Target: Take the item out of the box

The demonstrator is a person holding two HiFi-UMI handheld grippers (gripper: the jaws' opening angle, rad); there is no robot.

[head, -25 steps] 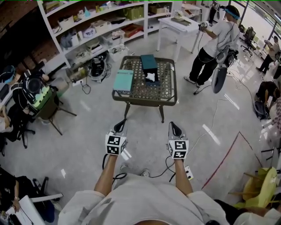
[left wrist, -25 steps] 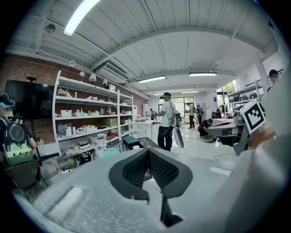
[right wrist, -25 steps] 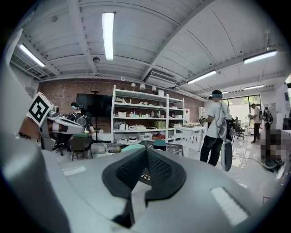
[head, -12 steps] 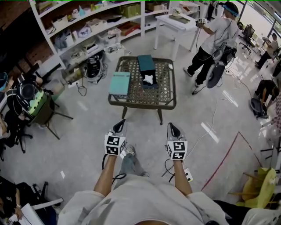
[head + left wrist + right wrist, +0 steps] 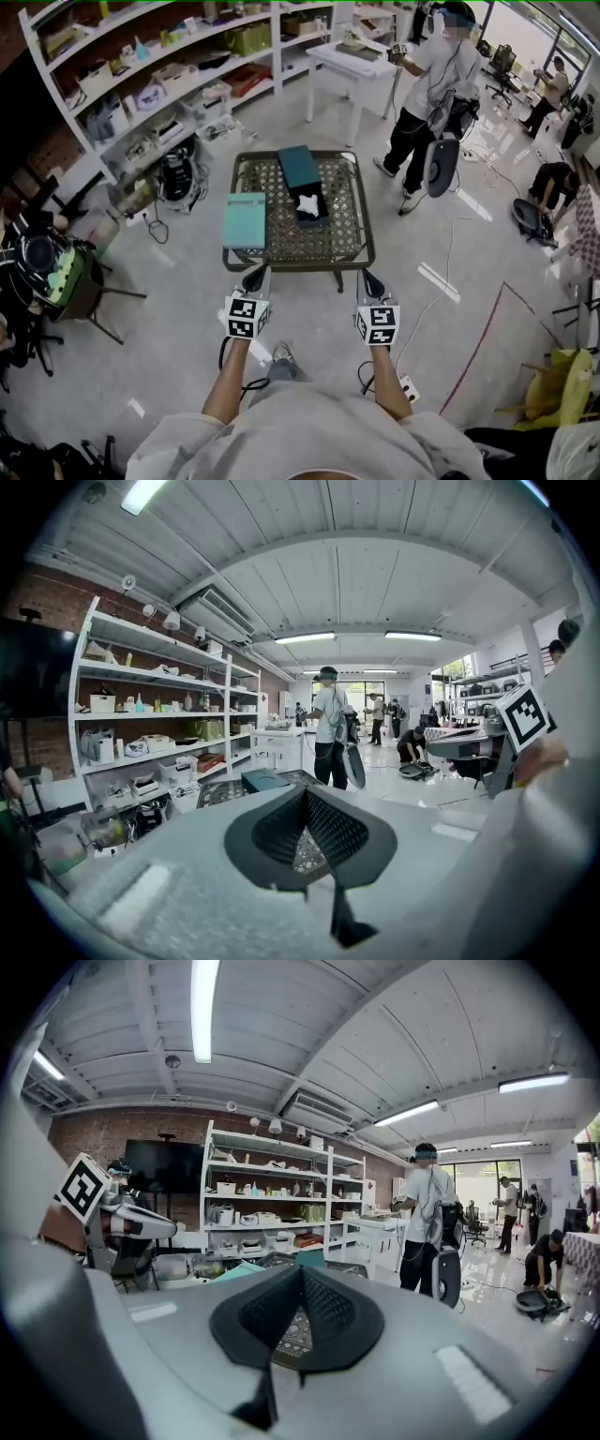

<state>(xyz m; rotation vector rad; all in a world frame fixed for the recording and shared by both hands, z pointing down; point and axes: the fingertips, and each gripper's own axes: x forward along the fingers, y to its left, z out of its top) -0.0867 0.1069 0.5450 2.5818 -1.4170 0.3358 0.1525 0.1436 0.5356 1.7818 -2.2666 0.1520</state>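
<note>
Woven tabletop (image 5: 349,220) sits closer than 1 second ago; left tool (image 5: 255,275) and right tool (image 5: 368,279) both closed (empty).

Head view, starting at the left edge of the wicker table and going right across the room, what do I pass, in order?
Light teal box → dark box holding a white item → standing person → crouching person.

Teal box (image 5: 298,167), white item (image 5: 308,203), lattice-patterned table (image 5: 347,225)
</note>
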